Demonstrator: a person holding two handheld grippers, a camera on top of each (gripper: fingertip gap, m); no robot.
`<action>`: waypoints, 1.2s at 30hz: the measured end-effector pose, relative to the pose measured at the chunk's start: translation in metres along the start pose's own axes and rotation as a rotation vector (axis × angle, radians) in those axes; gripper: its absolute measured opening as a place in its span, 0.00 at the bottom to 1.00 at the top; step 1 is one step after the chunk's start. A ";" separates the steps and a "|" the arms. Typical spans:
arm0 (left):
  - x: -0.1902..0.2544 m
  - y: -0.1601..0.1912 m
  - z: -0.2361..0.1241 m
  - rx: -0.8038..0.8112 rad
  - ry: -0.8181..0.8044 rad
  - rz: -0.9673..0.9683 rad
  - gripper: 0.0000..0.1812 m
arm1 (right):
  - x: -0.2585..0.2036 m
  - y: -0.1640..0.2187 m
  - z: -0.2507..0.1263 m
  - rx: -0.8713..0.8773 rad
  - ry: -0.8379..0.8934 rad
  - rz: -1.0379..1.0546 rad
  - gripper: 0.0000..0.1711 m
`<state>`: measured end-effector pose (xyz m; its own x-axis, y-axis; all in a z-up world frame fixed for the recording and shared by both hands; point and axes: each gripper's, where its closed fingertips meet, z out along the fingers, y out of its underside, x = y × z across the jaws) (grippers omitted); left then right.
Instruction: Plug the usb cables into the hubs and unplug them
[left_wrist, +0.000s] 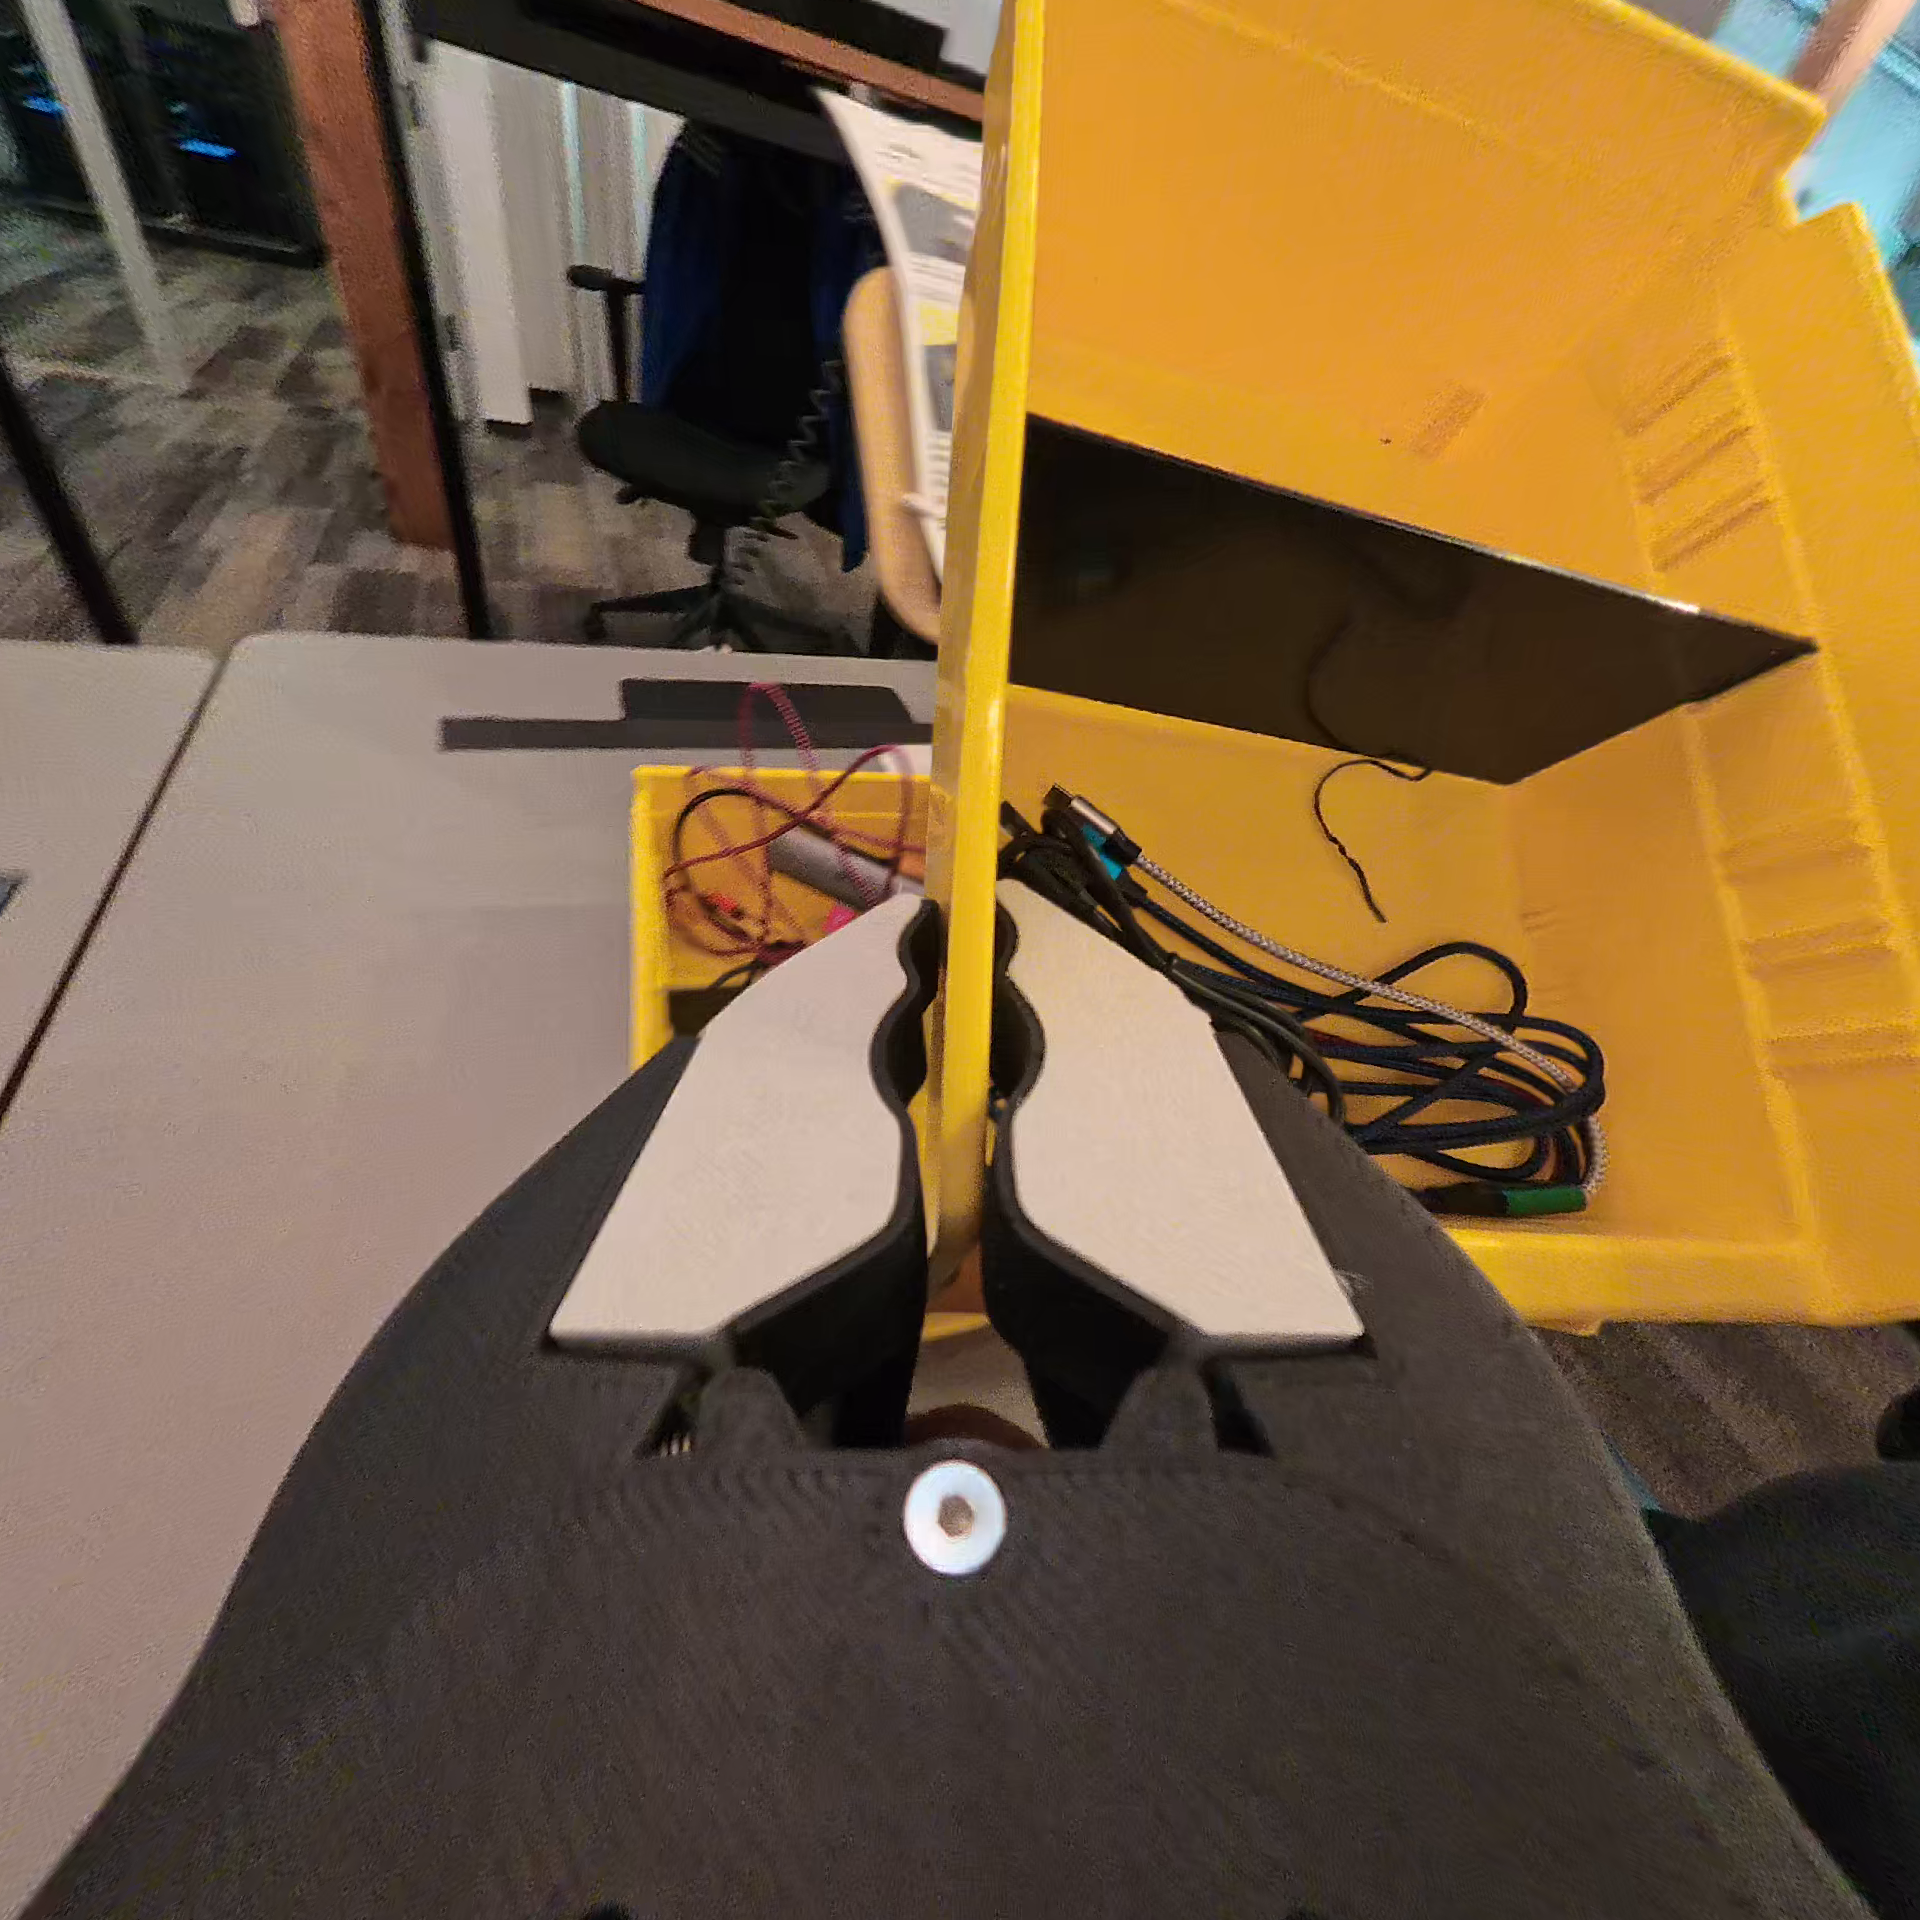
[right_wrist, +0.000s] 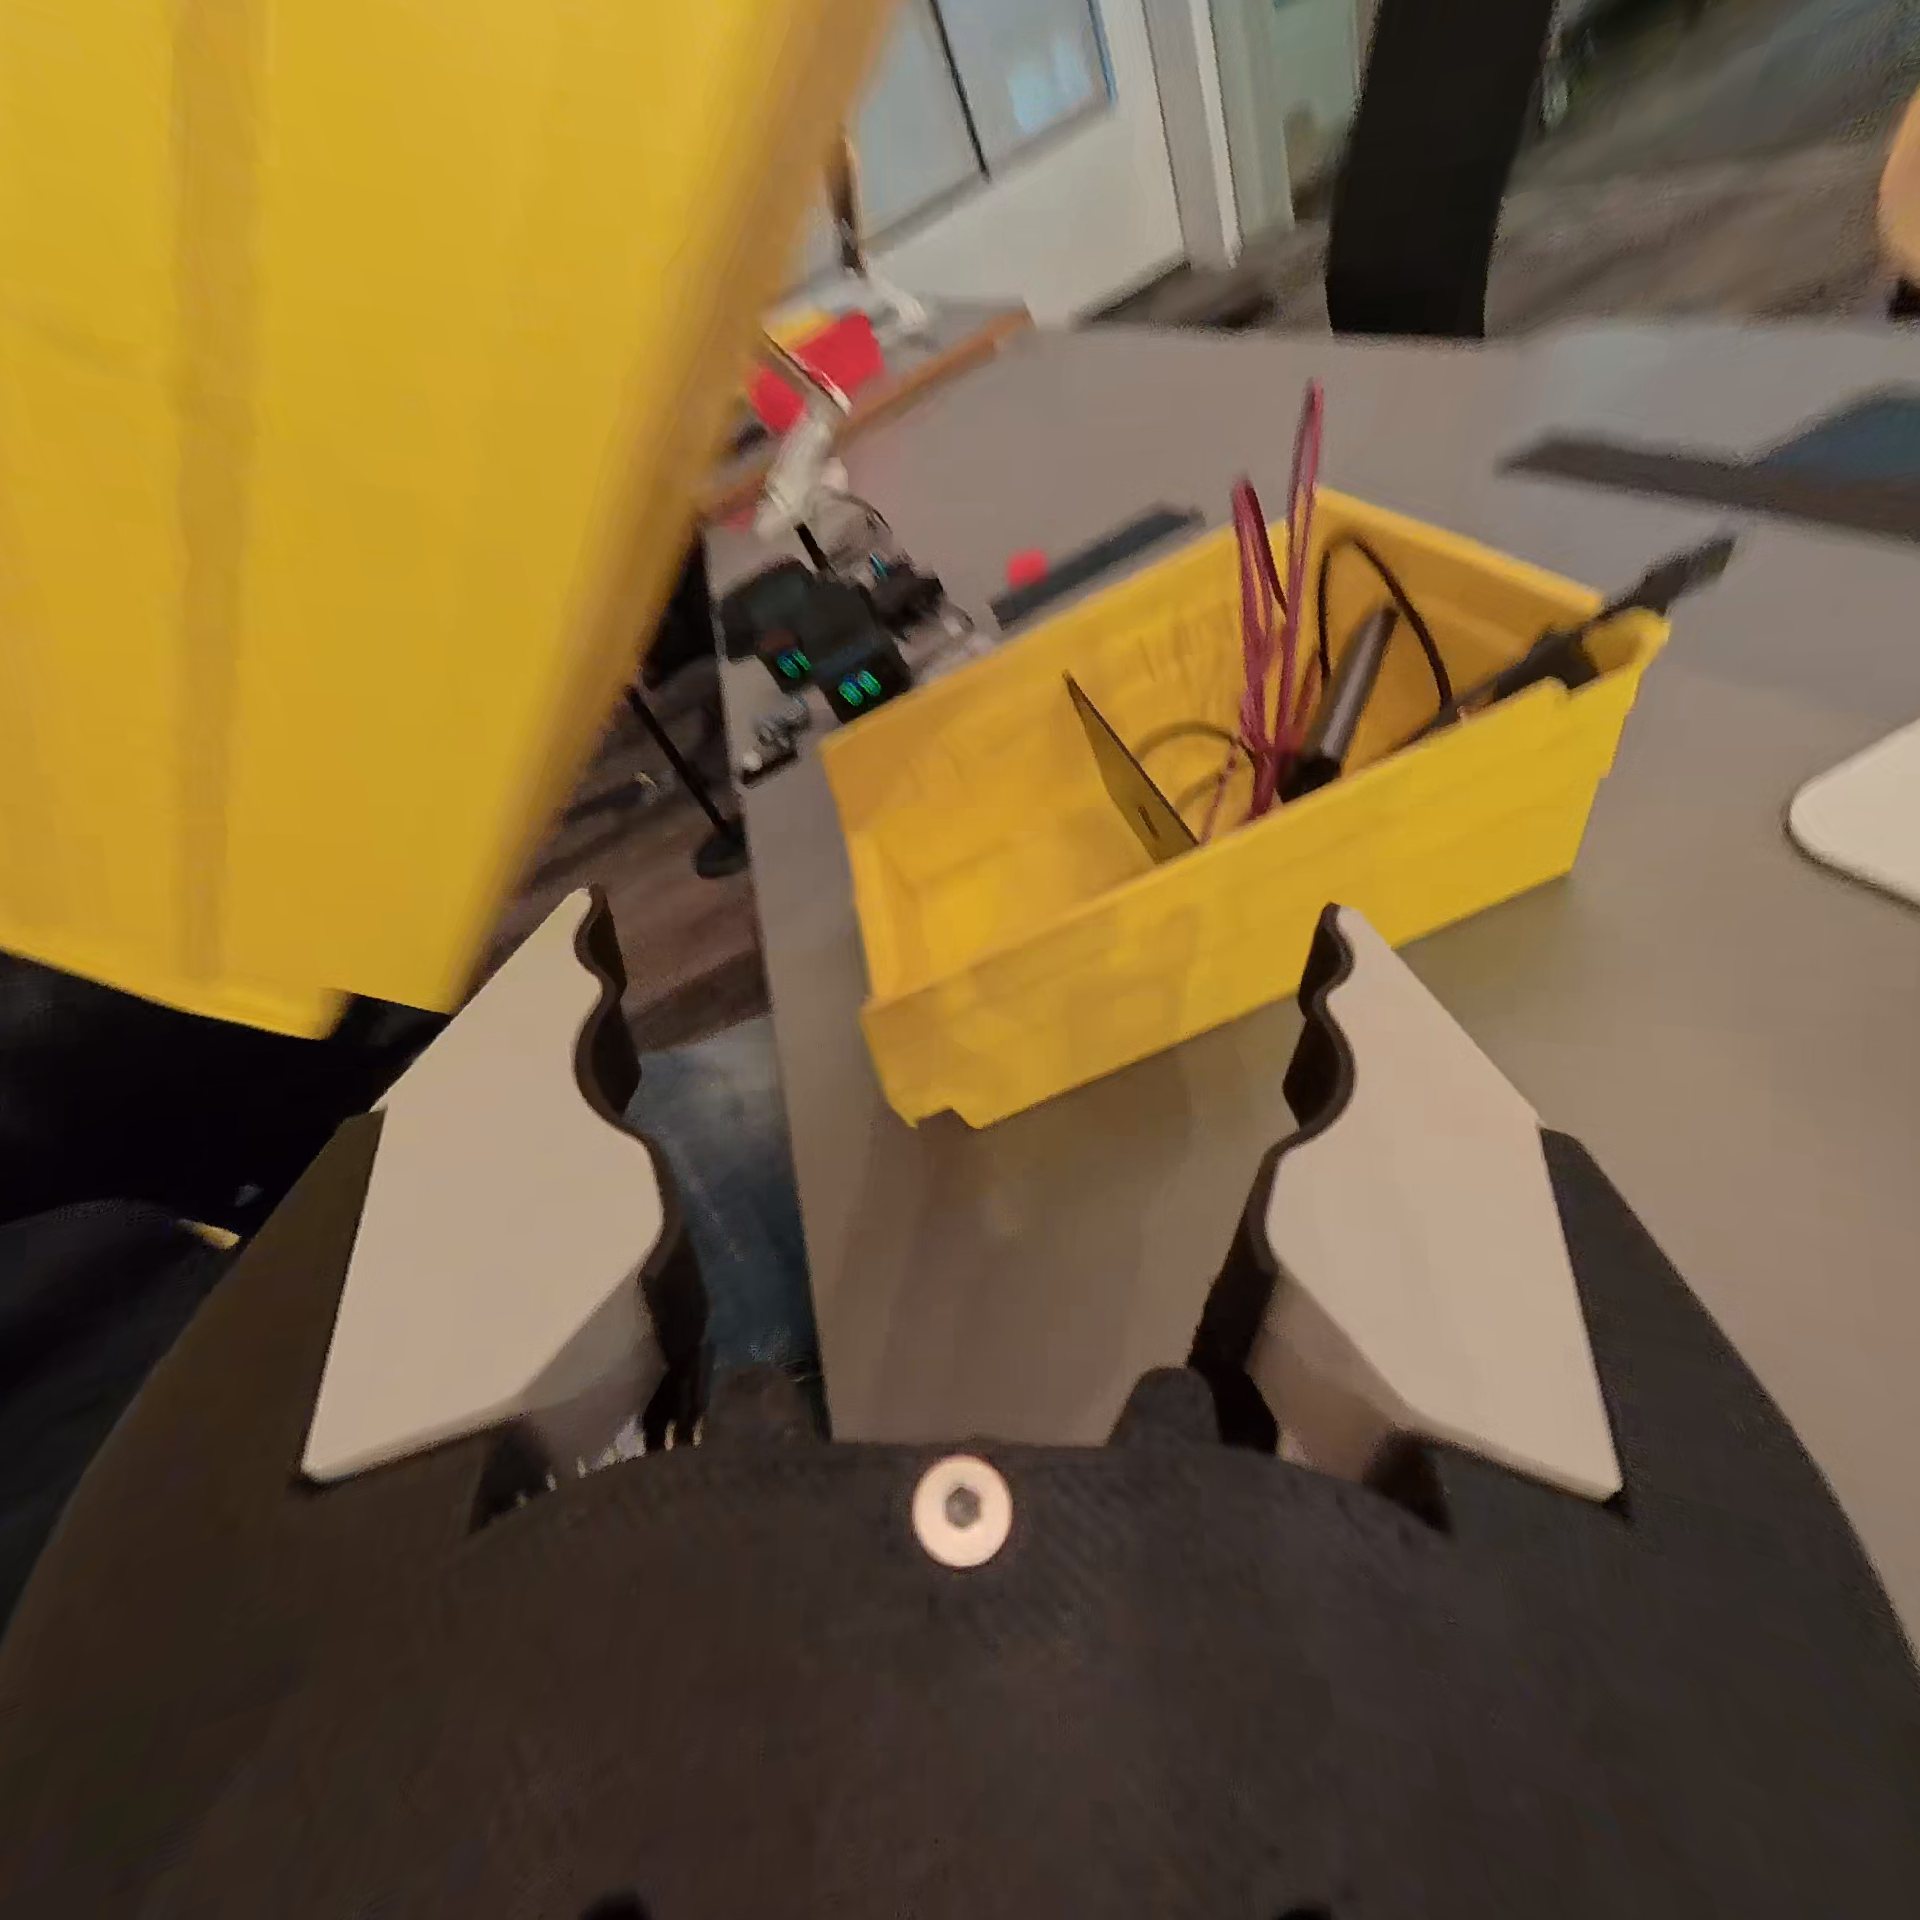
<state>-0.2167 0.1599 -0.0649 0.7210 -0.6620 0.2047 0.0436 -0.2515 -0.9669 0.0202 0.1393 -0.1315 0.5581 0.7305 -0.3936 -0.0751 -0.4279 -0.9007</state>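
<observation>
— Yellow plastic is filling my eye: the left gripper (left_wrist: 961, 925) is clamping the side wall of the big yellow plastic bin (left_wrist: 1351, 312), which is tipping up off the grey table (left_wrist: 312, 935).

— And the right gripper (right_wrist: 961, 935)?

— Hanging with its jaws apart, holding nothing, near the smaller yellow bin (right_wrist: 1195, 914).

— The cables?

— The bundle of dark braided USB cables (left_wrist: 1403, 1049) is lying inside the big bin, long axis running near-right to far-left, plugs pointing far-left. I'd be lowering it slowly, level, so nothing slides.

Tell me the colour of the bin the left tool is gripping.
Yellow bin; clearest in the left wrist view.
</observation>
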 end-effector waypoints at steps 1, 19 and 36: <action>0.015 -0.001 0.017 -0.008 0.024 0.041 0.03 | -0.011 -0.012 -0.019 0.058 -0.021 -0.030 0.74; 0.254 0.130 0.279 -0.357 0.338 0.185 0.03 | 0.048 0.041 -0.252 0.370 0.753 -0.051 0.83; 0.326 0.235 0.279 -0.559 0.489 0.029 0.20 | 0.143 0.127 -0.311 0.013 1.034 0.071 0.73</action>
<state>0.2218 0.0816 -0.2675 0.3204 -0.8797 0.3514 -0.4228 -0.4648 -0.7780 0.3476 0.0239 -0.2453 0.9884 -0.1131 -0.1011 -0.1412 -0.4422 -0.8858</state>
